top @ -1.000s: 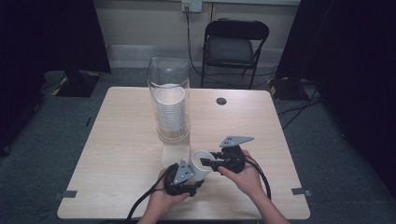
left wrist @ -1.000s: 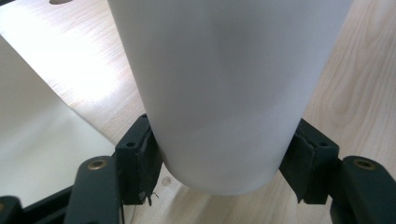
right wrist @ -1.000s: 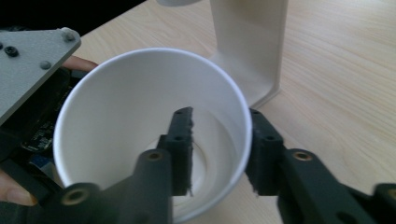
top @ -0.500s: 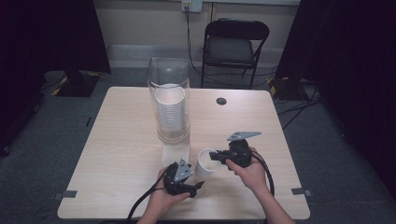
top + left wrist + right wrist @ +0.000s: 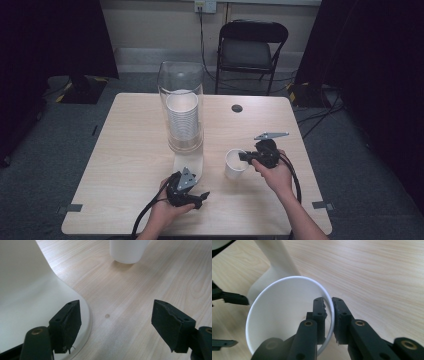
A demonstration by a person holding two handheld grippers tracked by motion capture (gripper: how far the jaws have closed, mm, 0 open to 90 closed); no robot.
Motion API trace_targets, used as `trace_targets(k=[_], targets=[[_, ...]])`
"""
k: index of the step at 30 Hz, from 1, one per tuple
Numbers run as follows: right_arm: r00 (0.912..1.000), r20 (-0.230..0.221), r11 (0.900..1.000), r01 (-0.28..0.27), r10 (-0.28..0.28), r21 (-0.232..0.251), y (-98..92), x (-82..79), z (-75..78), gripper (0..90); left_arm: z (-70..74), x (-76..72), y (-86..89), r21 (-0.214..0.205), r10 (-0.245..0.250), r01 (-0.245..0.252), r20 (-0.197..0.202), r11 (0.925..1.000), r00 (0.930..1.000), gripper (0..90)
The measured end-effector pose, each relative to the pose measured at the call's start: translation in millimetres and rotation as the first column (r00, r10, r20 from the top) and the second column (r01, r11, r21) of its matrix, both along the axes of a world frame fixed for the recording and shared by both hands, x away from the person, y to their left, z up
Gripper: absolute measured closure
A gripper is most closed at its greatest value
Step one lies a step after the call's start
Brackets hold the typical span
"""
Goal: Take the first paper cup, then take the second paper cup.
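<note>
Tongs on the right (image 5: 329, 315) are clamped on the cup (image 5: 287, 315) rim for carrying; left tongs (image 5: 116, 322) are held apart, empty.

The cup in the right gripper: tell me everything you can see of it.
The cup is plain white, looks like paper, with a rolled rim and tapered wall, and it looks empty. It stands upright on the table, mouth up, right of the dispenser's white base and apart from it. The right gripper is shut on its rim, one jaw inside, one outside. The left gripper is open and clear of it.
</note>
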State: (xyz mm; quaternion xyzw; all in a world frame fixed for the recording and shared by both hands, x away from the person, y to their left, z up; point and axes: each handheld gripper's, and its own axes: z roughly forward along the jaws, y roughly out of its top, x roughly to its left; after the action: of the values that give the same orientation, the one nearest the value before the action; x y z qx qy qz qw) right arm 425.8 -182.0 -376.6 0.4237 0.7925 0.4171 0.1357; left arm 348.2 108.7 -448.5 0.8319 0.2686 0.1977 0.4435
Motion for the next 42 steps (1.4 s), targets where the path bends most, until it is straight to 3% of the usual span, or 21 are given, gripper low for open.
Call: trace_targets(k=[6,10,17,20,25,27,30,33,36,42], targets=[[0.9999,-0.004,0.9996,0.014,-0.014,-0.026,-1.1,3.0,-5.4,79.3,1.4,0.4,4.9,0.005,0.007,-0.007,-0.001,1.0000,1.0000,23.9],[0.9995,-0.007,0.9995,0.031,-0.031,-0.005,-4.4,3.7,-5.9,72.9,1.6,0.4,6.8,-0.001,0.015,-0.015,-0.004,0.9999,0.9999,23.9],[0.9958,0.085,0.9977,0.028,-0.034,0.061,-18.1,-6.2,6.3,48.9,1.5,0.3,10.8,0.001,0.023,-0.023,-0.008,0.9997,0.9997,23.9],[0.9901,0.134,0.9956,0.030,-0.042,0.089,-28.7,-14.6,12.3,36.0,2.2,-0.1,13.1,0.010,0.032,-0.031,-0.006,0.9995,0.9995,23.9],[0.9762,0.209,0.9974,0.047,-0.058,0.053,-53.0,-30.9,18.1,26.2,3.8,0.0,18.0,0.003,0.042,-0.042,-0.011,0.9991,0.9990,23.5],[0.9716,0.223,0.9959,0.066,-0.078,0.063,-63.6,-37.0,15.7,24.7,4.0,1.2,21.3,-0.007,0.042,-0.042,-0.012,0.9991,0.9990,23.3],[0.9588,0.259,0.9930,0.116,-0.118,0.022,-77.5,-46.2,5.8,16.7,4.1,1.5,26.3,-0.022,0.068,-0.068,-0.016,0.9974,0.9976,21.7],[0.9587,0.263,0.9936,0.113,-0.108,-0.003,-90.4,-53.4,-13.0,14.8,3.6,2.7,30.2,-0.028,0.082,-0.083,-0.028,0.9962,0.9962,21.4],[0.9652,0.236,0.9919,0.124,-0.114,-0.029,-96.3,-57.5,-35.0,14.9,3.8,4.6,33.5,-0.039,0.096,-0.097,-0.032,0.9945,0.9949,21.2],[0.9867,0.143,0.9832,0.099,-0.077,-0.154,-89.0,-57.2,-76.1,15.0,5.9,8.7,40.1,-0.060,0.127,-0.130,-0.043,0.9897,0.9909,21.0]])
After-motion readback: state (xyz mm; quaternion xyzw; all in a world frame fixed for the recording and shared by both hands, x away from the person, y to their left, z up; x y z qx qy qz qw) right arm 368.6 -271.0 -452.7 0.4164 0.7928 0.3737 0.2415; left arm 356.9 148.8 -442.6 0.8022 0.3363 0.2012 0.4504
